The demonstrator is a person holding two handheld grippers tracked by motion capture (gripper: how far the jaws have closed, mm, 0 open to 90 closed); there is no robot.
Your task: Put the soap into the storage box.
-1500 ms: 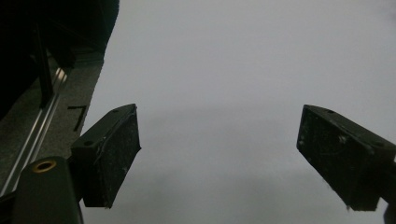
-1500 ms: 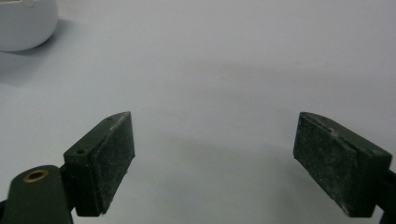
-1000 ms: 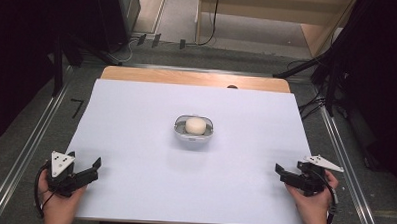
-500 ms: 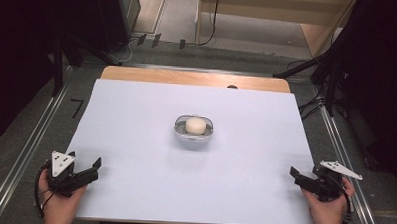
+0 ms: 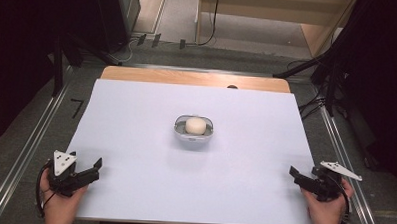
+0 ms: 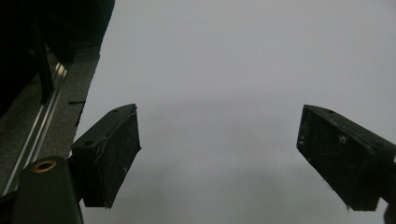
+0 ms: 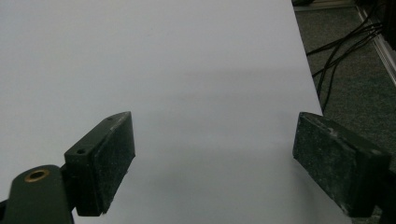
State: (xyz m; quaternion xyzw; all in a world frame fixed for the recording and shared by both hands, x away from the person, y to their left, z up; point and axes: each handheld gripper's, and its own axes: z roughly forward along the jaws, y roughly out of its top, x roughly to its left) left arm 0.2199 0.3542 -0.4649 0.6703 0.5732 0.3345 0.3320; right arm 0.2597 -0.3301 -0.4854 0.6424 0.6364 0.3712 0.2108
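– Left gripper [image 5: 92,167] first: how do its jaws stand?

– Wide apart, with nothing between them but bare sheet. It sits at the near left corner of the white sheet [image 5: 136,120], held in the left hand [image 5: 58,199], jaws aimed toward the middle of the table.

– And the thing nearest to both?

– Moving right, a small bowl [image 5: 194,129] stands upright at the centre of the sheet with a pale round ball [image 5: 196,125] resting inside it. The bowl looks slightly oval, its longer axis running left to right across the table; the ball is too round to give any direction.

– How much room around it?

– Plenty. The bowl is well apart from every edge and from both grippers. A strip of wooden tabletop [image 5: 195,78] shows past the far edge; metal rails [image 5: 35,136] run beside the table.

– And on the right?

– The right gripper [image 5: 297,176] is at the near right edge, held in the right hand [image 5: 325,209], jaws also spread and gripping nothing, pointing inward. Cables [image 7: 341,51] lie on the floor beyond that edge.
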